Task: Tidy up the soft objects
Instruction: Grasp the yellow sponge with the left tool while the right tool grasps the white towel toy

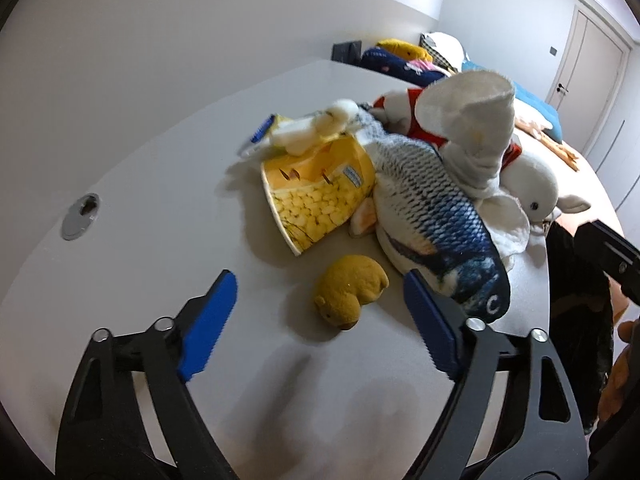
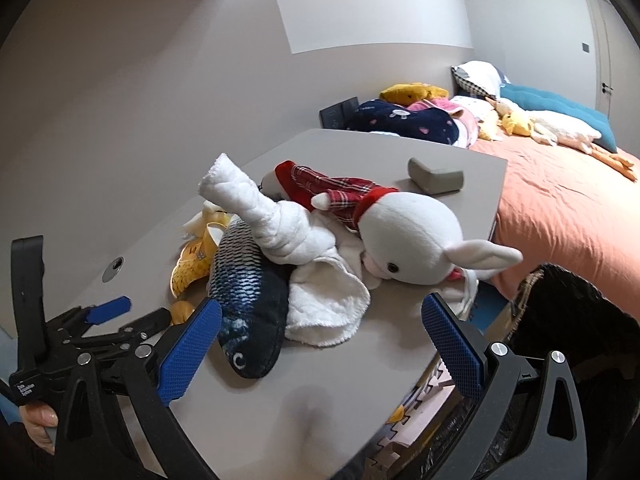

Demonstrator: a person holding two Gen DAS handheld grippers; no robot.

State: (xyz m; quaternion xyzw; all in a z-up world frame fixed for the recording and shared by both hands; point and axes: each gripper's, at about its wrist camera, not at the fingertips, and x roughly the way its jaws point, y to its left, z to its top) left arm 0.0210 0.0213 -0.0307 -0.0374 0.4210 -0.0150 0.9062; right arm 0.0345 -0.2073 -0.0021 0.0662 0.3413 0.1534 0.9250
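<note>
Barely begun: the fish (image 1: 432,216), rabbit (image 2: 404,236), towel (image 2: 320,276) and cup (image 1: 320,196) lie heaped on the tabletop (image 1: 140,184). A brown plush (image 1: 348,290) sits beside the fish, between the left gripper's (image 1: 316,316) open, empty fingers. The right gripper (image 2: 320,344) is open too.

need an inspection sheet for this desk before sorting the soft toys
surface: grey desk with a round cable port.
job's things: fish plush under a rolled white towel; white rabbit plush in red plaid beside them; small brown plush lying apart; pale plush on the tipped yellow popcorn tub.
clutter: grey block near the far edge.
grippers: left gripper open, astride the brown plush, not touching; right gripper open, empty.
cables: nothing seen.
surroundings: bed with orange cover, pillows and more plush toys; door.
</note>
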